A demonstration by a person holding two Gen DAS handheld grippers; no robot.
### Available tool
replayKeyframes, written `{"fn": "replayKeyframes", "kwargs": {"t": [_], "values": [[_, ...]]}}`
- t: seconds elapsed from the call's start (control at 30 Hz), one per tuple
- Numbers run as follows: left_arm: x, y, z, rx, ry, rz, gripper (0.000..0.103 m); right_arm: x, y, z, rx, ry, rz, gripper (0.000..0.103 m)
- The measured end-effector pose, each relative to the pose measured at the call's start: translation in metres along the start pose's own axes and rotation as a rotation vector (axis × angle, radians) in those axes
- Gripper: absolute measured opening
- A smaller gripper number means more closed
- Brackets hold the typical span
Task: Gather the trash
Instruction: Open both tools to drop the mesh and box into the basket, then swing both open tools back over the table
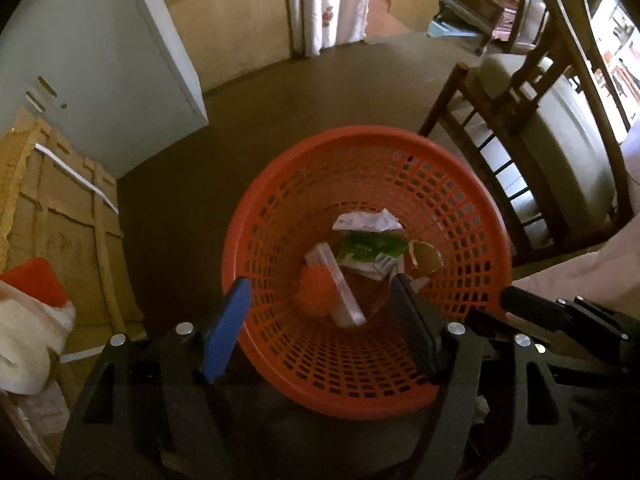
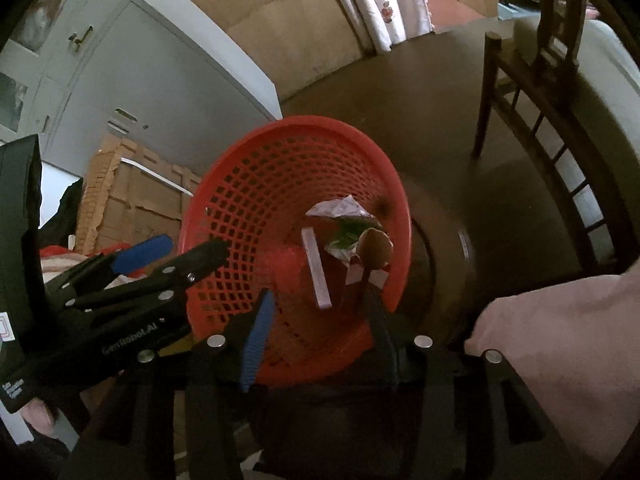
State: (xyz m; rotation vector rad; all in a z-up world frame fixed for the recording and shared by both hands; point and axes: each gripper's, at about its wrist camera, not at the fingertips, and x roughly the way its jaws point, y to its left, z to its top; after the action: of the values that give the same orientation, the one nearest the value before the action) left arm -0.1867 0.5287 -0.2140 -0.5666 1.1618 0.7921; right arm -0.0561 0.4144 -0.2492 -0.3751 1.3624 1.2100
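The orange basket [image 1: 280, 216] sits on the dark floor [image 1: 320, 92], right under both grippers. It is round and made of plastic, with lots of little square holes in its wall. Down at the bottom lies the trash. There is a crumpled white paper [image 1: 366, 220] at 12 o'clock, a green and white wrapper [image 1: 370, 250] in the middle, a torn brown paper cup [image 1: 424, 258] at 3 o'clock, and a flat white stick-shaped packet [image 1: 338, 284] at 8 o'clock. The packet leans against the wall.

The left gripper [image 1: 316, 320] hangs over the near rim. Its blue finger and its black finger are wide apart, and nothing is between them.

The right gripper [image 2: 316, 324] is above the basket too. Its fingers are spread apart and hold nothing.

A wooden chair [image 1: 520, 120] with a pale cushion stands at 2 o'clock from the basket. A cardboard box [image 1: 60, 216] stands at 9 o'clock.
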Motion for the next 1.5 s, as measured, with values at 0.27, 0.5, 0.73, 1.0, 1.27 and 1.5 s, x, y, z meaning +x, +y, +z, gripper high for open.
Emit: {"fn": "replayKeyframes", "kwargs": {"t": [0.27, 0.5, 0.73, 1.0, 1.27, 1.5], "values": [[-0.029, -0.009, 0.0, 0.02, -0.035, -0.032, 0.071, -0.05, 0.013, -0.013, -0.044, -0.085, -0.015, 0.059], [-0.099, -0.021, 0.004, 0.02, -0.175, -0.037, 0.074, -0.141, 0.022, -0.039, -0.093, -0.257, -0.036, 0.063], [-0.17, -0.086, -0.012, 0.162, -0.318, -0.123, 0.083, -0.266, -0.019, -0.102, -0.02, -0.487, -0.151, 0.072], [-0.209, -0.221, -0.049, 0.433, -0.315, -0.364, 0.083, -0.384, -0.109, -0.216, 0.227, -0.694, -0.422, 0.087], [-0.226, -0.343, -0.089, 0.616, -0.26, -0.548, 0.083, -0.457, -0.189, -0.329, 0.475, -0.781, -0.649, 0.093], [-0.242, -0.423, -0.124, 0.771, -0.199, -0.676, 0.089, -0.487, -0.242, -0.372, 0.58, -0.765, -0.788, 0.095]]}}
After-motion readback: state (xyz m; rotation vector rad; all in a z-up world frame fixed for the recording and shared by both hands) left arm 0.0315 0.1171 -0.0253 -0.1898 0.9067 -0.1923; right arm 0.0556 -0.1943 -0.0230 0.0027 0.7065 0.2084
